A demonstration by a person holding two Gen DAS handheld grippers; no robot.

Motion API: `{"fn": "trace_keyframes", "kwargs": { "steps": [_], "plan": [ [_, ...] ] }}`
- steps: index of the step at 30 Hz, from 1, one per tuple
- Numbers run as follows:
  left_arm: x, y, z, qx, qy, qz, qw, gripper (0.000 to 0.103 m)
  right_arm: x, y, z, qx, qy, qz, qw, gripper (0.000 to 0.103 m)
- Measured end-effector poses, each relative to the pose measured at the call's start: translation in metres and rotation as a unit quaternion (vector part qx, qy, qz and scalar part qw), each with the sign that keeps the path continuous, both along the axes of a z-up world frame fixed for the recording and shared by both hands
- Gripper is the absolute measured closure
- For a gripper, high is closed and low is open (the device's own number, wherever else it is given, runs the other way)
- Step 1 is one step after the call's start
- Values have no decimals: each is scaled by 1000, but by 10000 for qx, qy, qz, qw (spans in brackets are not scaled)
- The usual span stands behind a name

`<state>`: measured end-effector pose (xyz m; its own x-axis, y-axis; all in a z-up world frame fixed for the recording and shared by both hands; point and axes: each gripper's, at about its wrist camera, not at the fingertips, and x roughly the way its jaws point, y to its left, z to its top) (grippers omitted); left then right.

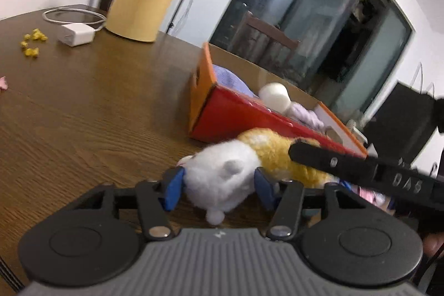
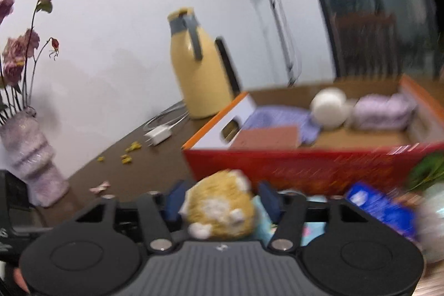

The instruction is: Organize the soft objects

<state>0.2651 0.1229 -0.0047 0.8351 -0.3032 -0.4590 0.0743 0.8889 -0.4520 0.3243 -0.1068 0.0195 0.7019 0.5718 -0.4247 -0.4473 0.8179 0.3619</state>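
Fingers of both grippers clamp one plush toy [image 1: 236,171]; one box [image 1: 236,113] nearby.

Each gripper [image 1: 219,187] [image 2: 219,203] had a grey ribbed body with a small pale logo at its twelve o'clock edge. Two round black housings with raised discs sat at nine and three o'clock. Black link arms, each pinned with a silver screw, ran up to blue pads [image 1: 173,190] [image 2: 267,201]. One black finger, seen from the left wrist camera, bore embossed letters
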Motion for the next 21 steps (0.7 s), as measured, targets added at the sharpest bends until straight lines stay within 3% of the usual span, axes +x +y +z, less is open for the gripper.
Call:
{"fn": "trace_keyframes", "kwargs": {
  "steps": [4, 7, 11, 17, 21],
  "plan": [
    [-13, 1, 7, -55, -94, -11, 9999, 55, -13, -2, 3, -60, -33, 16, 10000, 60],
    [-42, -15, 26, 80, -377, -128, 9992, 55, -52, -14, 19, -208, -474, 49, 9986, 60],
    [-80, -45, 41, -116, -503, -534, 9972, 55, -113, -57, 31, -110, -732, -15, 9973, 60],
    [-105, -113, 31, 65, -369, -1268, 9912, 55, -172, -124, 18, -147, -419, -586, 9973, 59],
    [-99, -141, 16, 253, -243, -1373, 9899, 54, -188, -144, -4, -352, -148, -876, 9954, 59]
  ]
}}
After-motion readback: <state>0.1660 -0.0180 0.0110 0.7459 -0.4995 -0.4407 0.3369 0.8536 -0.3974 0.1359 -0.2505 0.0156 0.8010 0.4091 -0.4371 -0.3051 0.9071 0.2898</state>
